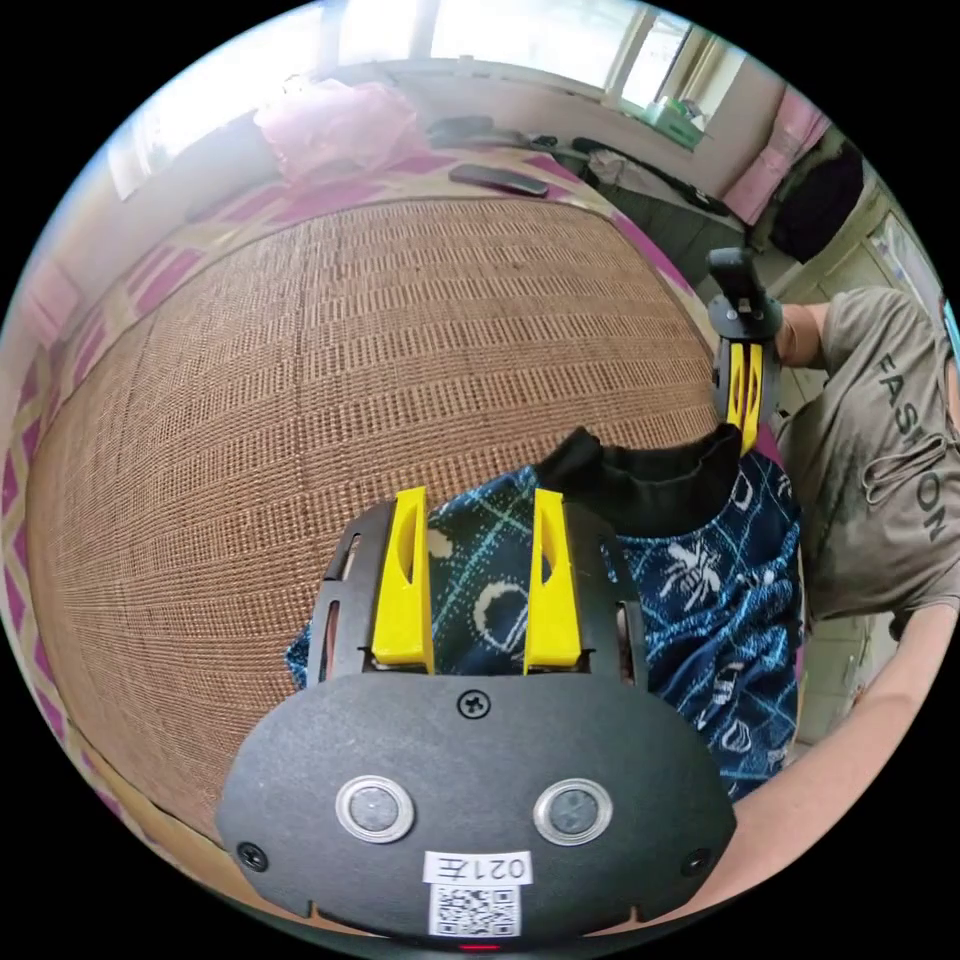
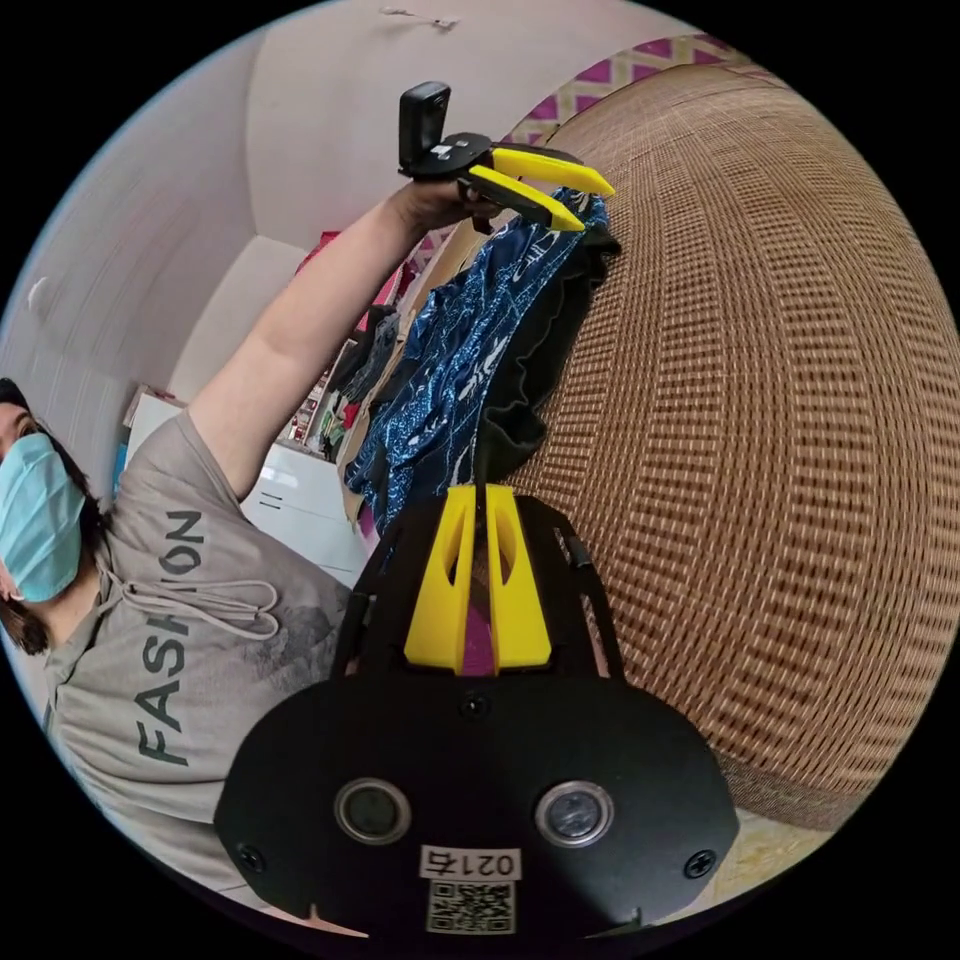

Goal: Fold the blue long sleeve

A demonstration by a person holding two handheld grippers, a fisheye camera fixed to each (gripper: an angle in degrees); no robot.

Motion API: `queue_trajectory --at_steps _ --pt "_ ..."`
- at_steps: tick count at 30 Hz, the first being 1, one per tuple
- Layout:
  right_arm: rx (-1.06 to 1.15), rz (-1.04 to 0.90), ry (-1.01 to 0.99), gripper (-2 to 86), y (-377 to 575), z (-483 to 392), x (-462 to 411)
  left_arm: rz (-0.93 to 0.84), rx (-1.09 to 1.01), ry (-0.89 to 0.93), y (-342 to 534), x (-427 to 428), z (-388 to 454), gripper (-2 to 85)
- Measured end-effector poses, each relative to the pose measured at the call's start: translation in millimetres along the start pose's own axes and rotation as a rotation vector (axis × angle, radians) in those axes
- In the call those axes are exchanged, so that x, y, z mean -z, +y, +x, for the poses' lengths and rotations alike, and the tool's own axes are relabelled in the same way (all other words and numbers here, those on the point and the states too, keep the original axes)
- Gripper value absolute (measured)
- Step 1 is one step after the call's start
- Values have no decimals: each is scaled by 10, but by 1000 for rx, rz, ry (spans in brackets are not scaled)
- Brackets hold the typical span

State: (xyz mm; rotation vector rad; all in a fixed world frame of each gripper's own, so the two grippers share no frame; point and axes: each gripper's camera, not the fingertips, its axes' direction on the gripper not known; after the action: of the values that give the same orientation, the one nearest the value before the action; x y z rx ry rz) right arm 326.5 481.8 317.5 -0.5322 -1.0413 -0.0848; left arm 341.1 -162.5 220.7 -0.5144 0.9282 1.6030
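The blue patterned long sleeve (image 1: pixel 700 590) with a black band (image 1: pixel 650 490) lies bunched at the edge of a woven brown mat (image 1: pixel 400 350). My left gripper (image 1: pixel 478 497) hovers over the blue cloth, jaws apart, with fabric showing between them. The right gripper (image 1: pixel 746 440) pinches the black band from beyond. In the right gripper view, my right gripper (image 2: pixel 483 490) is shut on the black band (image 2: pixel 530 380). The blue cloth (image 2: pixel 450 370) hangs off the mat's edge (image 2: pixel 750 400). The left gripper (image 2: pixel 595 207) stands open at the cloth's far end.
The mat covers a bed with a pink-patterned sheet (image 1: pixel 330 195). A pink bag (image 1: pixel 335 125) and a dark flat object (image 1: pixel 498 180) lie at its far side. The person in a grey shirt (image 2: pixel 170 640) stands beside the bed, with a white cabinet (image 2: pixel 300 500) behind.
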Motion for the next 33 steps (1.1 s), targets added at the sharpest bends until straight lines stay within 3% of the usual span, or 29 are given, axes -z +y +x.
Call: queue_trajectory --at_steps 3,5,10,15,20,24,29,31,33 --pt "17 -34 -14 2 -205 68 122 -28 12 -13 -33 164 -116 106" --pt "19 -41 -21 1 -344 101 231 -58 2 15 -46 256 -150 3" --pt "38 -93 5 -2 -988 136 609 -24 21 -82 325 559 51 -9" --pt "85 -232 156 -2 -2511 164 993 70 274 -233 1393 1200 245 -9" --pt "87 -330 366 -2 -4326 99 1121 96 669 -436 2854 1862 622 -10" --pt "137 -258 616 0 -5800 -518 1013 208 881 -557 3623 2286 945 -9" --pt "200 -76 1002 26 -6638 -1286 730 369 1049 -763 4172 2594 1135 -2" --pt "221 -17 1019 44 -6667 -1434 772 272 1058 -751 4272 2459 1029 11" --pt "225 19 903 76 -6526 -1464 1000 209 1033 -696 4441 2252 968 37"
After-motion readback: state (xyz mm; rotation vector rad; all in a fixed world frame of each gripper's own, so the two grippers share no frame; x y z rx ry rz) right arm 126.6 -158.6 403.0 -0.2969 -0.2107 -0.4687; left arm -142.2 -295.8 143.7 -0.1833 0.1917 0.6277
